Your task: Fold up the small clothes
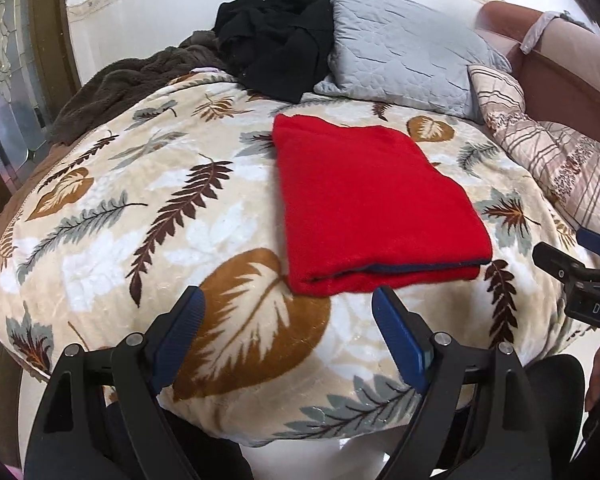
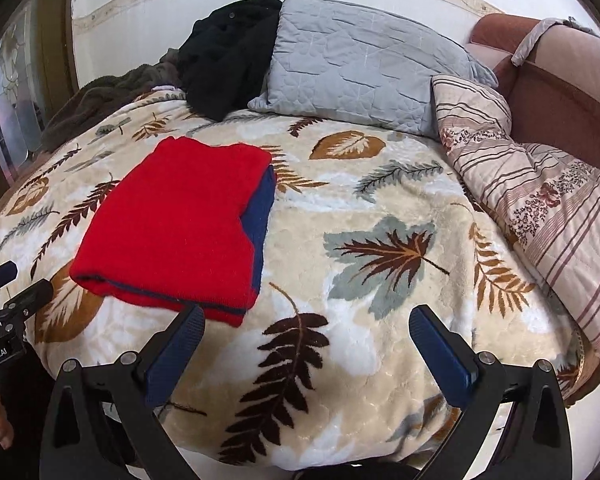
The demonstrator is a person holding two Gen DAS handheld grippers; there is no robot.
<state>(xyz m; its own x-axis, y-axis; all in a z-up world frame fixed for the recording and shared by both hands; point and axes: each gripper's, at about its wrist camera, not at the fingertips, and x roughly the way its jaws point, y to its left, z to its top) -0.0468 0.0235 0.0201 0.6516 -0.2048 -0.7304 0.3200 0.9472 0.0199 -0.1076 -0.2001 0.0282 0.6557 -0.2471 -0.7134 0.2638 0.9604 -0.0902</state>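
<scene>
A red garment (image 1: 368, 204) with a dark blue lining lies folded into a flat rectangle on the leaf-patterned blanket (image 1: 140, 220). In the right wrist view the red garment (image 2: 180, 224) lies at the left, with a blue strip showing along its right side. My left gripper (image 1: 288, 300) is open and empty, just short of the garment's near folded edge. My right gripper (image 2: 308, 318) is open and empty, over the blanket (image 2: 380, 320) to the right of the garment's near corner. The right gripper's body also shows at the right edge of the left wrist view (image 1: 580, 276).
A black garment (image 1: 272, 36) is heaped at the back of the bed beside a grey quilted pillow (image 1: 404, 52). A brown fleece blanket (image 1: 124, 88) lies back left. A striped floral quilt (image 2: 540, 200) lies along the right. A pink sofa (image 2: 560, 80) stands behind it.
</scene>
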